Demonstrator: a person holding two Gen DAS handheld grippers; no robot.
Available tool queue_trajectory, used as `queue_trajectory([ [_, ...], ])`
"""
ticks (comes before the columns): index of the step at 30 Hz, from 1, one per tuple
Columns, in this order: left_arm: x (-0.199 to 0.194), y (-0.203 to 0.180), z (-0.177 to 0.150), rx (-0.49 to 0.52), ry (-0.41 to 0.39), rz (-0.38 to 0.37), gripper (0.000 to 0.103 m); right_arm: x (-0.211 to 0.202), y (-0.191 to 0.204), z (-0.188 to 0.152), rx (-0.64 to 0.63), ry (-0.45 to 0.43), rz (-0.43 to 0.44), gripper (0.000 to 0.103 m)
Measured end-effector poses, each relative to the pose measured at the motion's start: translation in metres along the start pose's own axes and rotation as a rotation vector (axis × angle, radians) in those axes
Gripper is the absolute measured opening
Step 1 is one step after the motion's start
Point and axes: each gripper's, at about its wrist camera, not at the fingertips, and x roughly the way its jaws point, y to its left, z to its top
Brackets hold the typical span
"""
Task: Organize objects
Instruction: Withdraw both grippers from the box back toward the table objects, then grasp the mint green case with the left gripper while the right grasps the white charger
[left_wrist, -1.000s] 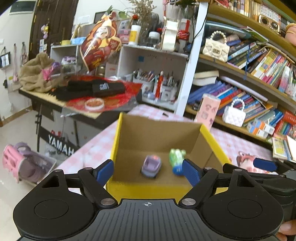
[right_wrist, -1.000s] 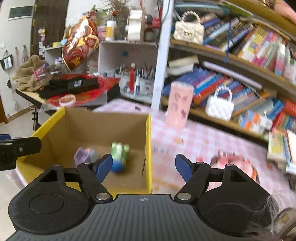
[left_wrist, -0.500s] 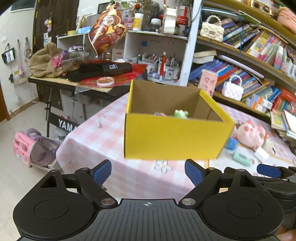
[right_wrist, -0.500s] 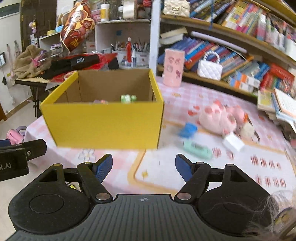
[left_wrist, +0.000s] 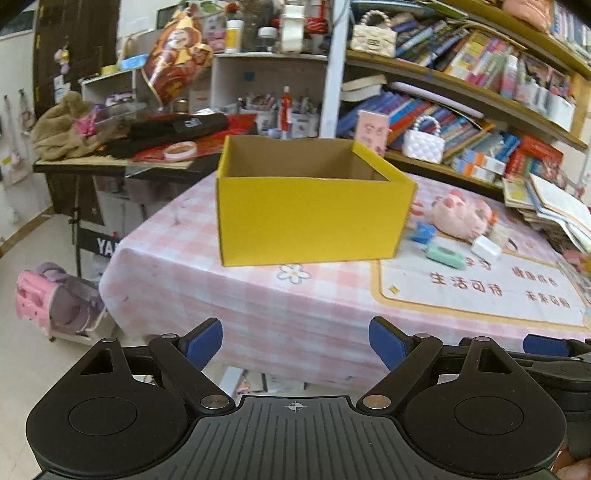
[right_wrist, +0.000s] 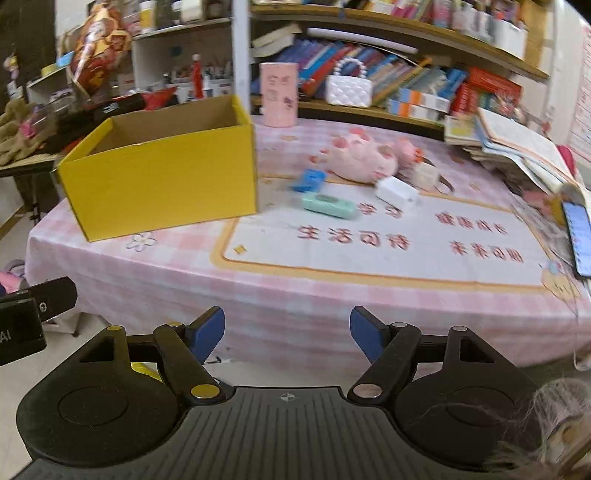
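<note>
Both grippers are pulling back from the yellow box (left_wrist: 310, 218) to the near edge of the table (right_wrist: 332, 288): the left gripper (left_wrist: 295, 341), jaws just widening, and the right gripper (right_wrist: 287, 330) are both hanging open w/ nothing between the pads, so a drop-off probably just ended and another pick is coming. Still lying loose right of the box: 1 pink plush (right_wrist: 360, 160), 1 green case (right_wrist: 328, 206), 1 white block (right_wrist: 397, 192), 1 blue piece (right_wrist: 309, 180); box contents aren't showing now.
</note>
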Motion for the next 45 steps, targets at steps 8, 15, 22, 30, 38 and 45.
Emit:
queue_trajectory([
  [8,0.007,-0.022,-0.002,0.04,0.023,-0.074,0.089,-0.008,-0.024,-0.008,0.049,0.016,-0.079,0.074],
  [15,0.022,-0.053,0.006,0.078,0.034,-0.137,0.091,-0.008,-0.053,-0.007,0.097,0.02,-0.151,0.075],
  [22,0.038,-0.088,0.015,0.145,0.044,-0.19,0.091,0.004,-0.088,0.002,0.165,0.036,-0.2,0.075],
  [30,0.052,-0.112,0.039,0.166,-0.004,-0.187,0.091,0.021,-0.104,0.034,0.138,-0.007,-0.179,0.075],
  [38,0.078,-0.131,0.054,0.159,0.017,-0.153,0.091,0.051,-0.123,0.064,0.14,-0.013,-0.14,0.075],
  [45,0.103,-0.152,0.066,0.125,0.042,-0.127,0.091,0.074,-0.144,0.089,0.143,-0.019,-0.106,0.075],
])
